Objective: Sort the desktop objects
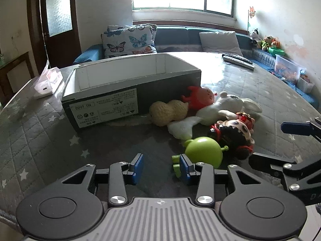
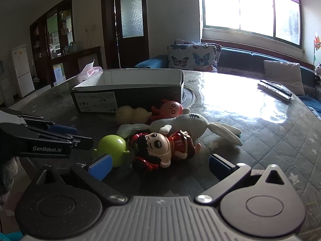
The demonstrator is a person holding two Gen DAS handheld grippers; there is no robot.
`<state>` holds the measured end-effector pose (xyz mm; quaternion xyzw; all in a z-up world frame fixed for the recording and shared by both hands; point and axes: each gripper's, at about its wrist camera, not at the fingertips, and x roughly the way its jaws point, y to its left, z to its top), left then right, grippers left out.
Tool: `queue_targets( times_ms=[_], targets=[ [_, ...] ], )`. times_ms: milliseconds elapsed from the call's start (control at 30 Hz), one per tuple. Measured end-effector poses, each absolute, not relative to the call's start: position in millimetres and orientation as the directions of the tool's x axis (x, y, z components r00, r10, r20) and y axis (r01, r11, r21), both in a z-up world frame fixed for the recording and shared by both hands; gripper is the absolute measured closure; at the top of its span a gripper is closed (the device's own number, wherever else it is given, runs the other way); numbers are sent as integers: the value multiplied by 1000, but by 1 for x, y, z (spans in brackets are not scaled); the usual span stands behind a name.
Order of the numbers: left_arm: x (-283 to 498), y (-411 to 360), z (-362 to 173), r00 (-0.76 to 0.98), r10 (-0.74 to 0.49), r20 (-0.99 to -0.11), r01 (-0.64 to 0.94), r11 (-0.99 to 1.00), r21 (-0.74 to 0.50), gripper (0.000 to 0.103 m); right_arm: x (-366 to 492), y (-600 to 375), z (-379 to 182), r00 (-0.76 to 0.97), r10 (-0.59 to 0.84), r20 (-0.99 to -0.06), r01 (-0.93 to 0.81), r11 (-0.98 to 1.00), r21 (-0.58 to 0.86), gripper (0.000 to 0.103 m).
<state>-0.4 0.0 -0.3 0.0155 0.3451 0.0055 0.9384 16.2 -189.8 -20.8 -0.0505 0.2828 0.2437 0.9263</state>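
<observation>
An open black cardboard box (image 1: 112,100) with a white, empty-looking inside stands on the quilted table; it also shows in the right wrist view (image 2: 128,94). Beside it lie a peanut plush (image 1: 167,112), a red toy (image 1: 200,97), a white plush (image 1: 218,110), a doll with black hair (image 1: 234,132) and a green round toy (image 1: 203,150). My left gripper (image 1: 161,167) is open and empty, just short of the green toy's feet. My right gripper (image 2: 159,165) is open wide, its pads either side of the doll (image 2: 160,148), with the green toy (image 2: 112,146) at its left pad.
A tissue pack (image 1: 48,82) lies left of the box. Remote controls (image 1: 238,60) lie at the table's far right. A sofa with butterfly cushions (image 1: 128,42) stands behind the table, with a plastic bin (image 1: 286,68) and toys at the right wall.
</observation>
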Motion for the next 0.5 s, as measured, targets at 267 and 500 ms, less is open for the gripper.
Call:
queue_targets(
  times_ms=[267,500],
  targets=[
    [-6,-1,-5,746,3,-666,-5,1000,-2,60,7,-187,-24,708,424,-565,-485,873,48,0],
    [-2,-6,-11,709,-6,-706,11,1000,2,62,6,-185,-28,693,424,-583,-483,874,62,0]
  ],
)
